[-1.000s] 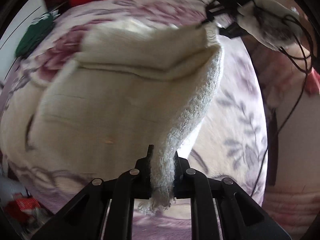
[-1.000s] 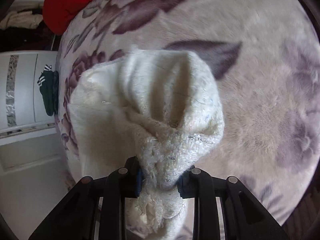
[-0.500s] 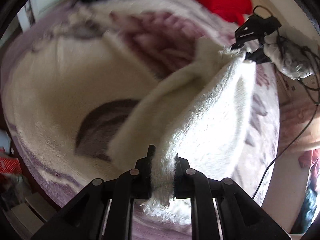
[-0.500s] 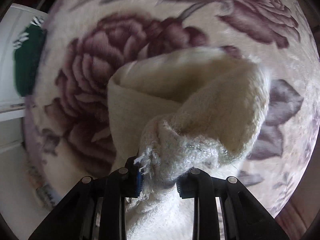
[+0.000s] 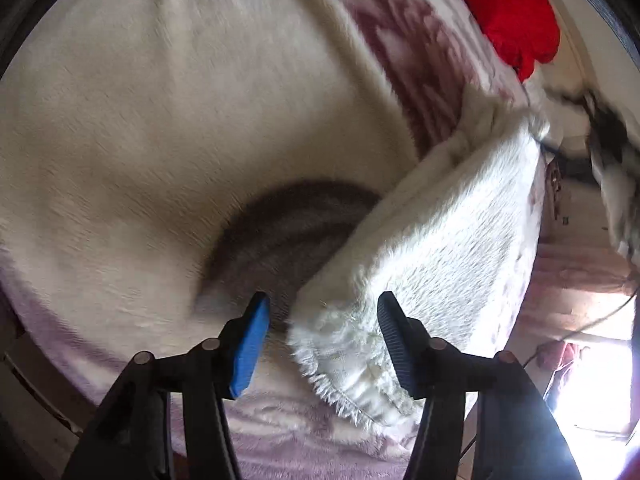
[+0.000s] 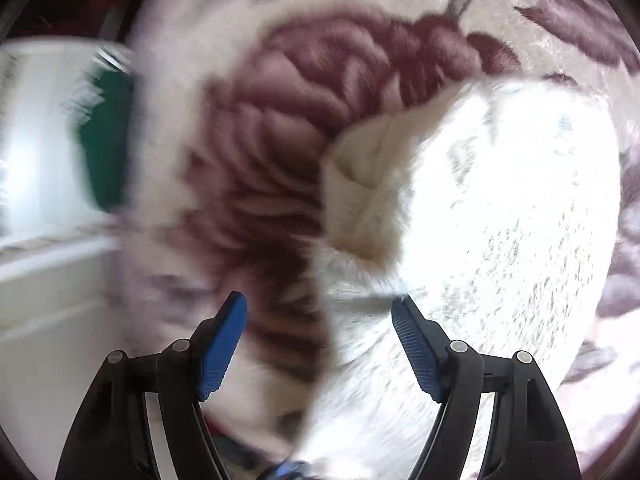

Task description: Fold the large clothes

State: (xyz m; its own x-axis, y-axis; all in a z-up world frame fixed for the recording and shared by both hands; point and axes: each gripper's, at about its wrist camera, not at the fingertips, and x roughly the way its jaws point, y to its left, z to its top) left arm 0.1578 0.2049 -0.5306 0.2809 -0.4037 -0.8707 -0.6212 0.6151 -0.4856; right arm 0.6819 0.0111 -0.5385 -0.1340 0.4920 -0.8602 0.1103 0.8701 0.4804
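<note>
A cream fuzzy knit garment (image 5: 432,240) lies folded on a floral blanket (image 5: 160,120). In the left wrist view its fringed end lies just beyond my left gripper (image 5: 322,312), which is open with nothing held. In the right wrist view the garment (image 6: 500,220) lies bright at right, a folded edge at centre. My right gripper (image 6: 320,312) is open and empty above the garment's near edge. The right gripper's body shows blurred at the left wrist view's far right (image 5: 608,152).
A red cloth (image 5: 516,12) lies at the blanket's far end. A green garment (image 6: 104,144) hangs on a white cabinet (image 6: 36,160) left of the bed. The bed edge (image 5: 40,368) runs along the lower left. Cables and a bright window sit at right.
Both grippers have opened and let go of the cream garment, which now lies on the blanket. Both cameras have swung closer to the bed.
</note>
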